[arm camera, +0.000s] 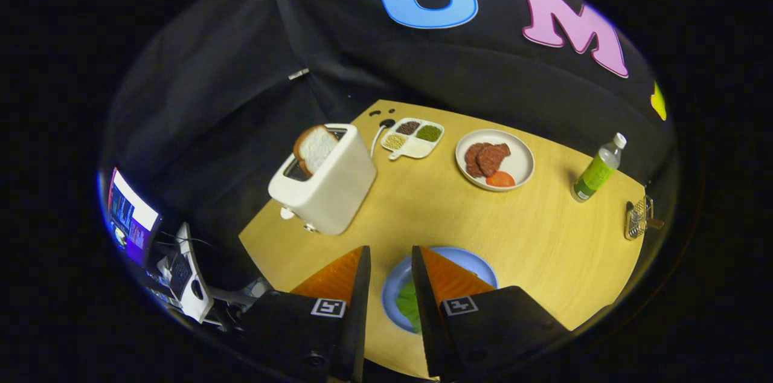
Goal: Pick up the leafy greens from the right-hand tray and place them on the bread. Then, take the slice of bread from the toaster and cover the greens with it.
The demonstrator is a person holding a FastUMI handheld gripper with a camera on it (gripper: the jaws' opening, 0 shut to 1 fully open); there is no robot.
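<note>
Here, in the gripper view, our tool hangs high over the near side of the table with its fingers a moderate gap apart and nothing held between them. Through that gap we see the greens lying on a blue plate, just below and between the fingers; whether bread sits under them we cannot tell, since the fingers hide most of the plate. We judge the greens placed already, so the step in hand is fetching the slice, which stands tilted out of the toaster, well beyond the left finger.

To do it well, we should swing left and forward, and line the fingers up so that they close on the two flat faces of the slice, not on its crust edges. We should come down from above, stop short of the toaster's slot, and grip only the part that stands proud. A light squeeze ought to do, as bread probably dents easily. Then we lift straight up until the slice clears the slot, lest the toaster tip or slide toward the compartment dish behind it. The meat plate and the bottle stand well apart to the right, out of our way
</note>
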